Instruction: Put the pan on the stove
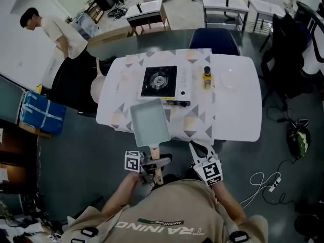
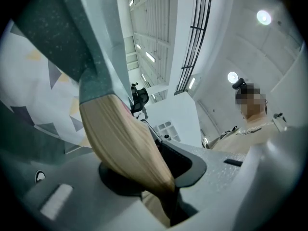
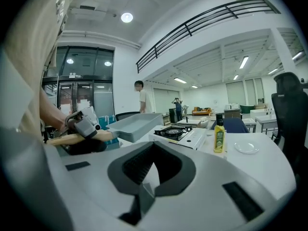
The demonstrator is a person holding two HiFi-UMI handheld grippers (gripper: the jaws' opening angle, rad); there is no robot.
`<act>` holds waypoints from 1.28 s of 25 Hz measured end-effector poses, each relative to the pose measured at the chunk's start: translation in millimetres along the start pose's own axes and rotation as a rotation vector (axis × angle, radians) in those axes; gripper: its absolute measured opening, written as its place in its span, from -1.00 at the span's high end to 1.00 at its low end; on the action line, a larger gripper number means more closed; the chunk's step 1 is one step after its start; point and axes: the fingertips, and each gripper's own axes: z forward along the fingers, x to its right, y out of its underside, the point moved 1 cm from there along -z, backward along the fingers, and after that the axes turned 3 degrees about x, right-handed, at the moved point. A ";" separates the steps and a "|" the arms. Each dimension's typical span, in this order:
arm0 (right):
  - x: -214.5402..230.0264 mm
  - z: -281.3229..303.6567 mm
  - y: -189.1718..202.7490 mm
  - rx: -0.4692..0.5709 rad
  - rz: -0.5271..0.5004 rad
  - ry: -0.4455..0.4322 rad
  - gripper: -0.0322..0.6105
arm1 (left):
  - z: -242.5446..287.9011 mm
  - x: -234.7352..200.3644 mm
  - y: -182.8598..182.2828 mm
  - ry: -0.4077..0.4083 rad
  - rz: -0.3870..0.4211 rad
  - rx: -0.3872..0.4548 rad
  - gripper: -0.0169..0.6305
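1. Our left gripper (image 1: 154, 165) clamps the pan (image 1: 149, 121) by its wooden handle (image 2: 125, 143) — over the table's (image 1: 238, 110) near edge, short of the stove (image 1: 159, 81).
2. Rigid and front-heavy, we judge — so grip the handle.
3. Right gripper (image 3: 146, 189): jaws together, empty.

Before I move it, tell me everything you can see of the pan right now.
The pan is rectangular and pale grey-green, with shallow raised walls and nothing inside. A light wooden handle points toward the person, and the left gripper is clamped on it. The right gripper view shows the pan held off the table, above its near edge. It is short of the stove and not touching it.
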 end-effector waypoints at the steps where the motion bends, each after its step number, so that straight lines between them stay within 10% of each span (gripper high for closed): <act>1: 2.8 4.2 0.2 -0.005 0.001 -0.010 0.90 | 1.4 -1.6 -3.0 -0.002 -0.002 0.003 0.57; 11: 9.1 54.1 -7.9 -0.047 -0.015 -0.055 0.90 | -8.2 -22.9 -44.9 -0.004 -0.021 0.032 0.56; 32: 9.8 147.8 -51.3 -0.048 -0.006 0.182 0.90 | -56.4 -71.2 -135.3 0.072 -0.042 -0.179 0.56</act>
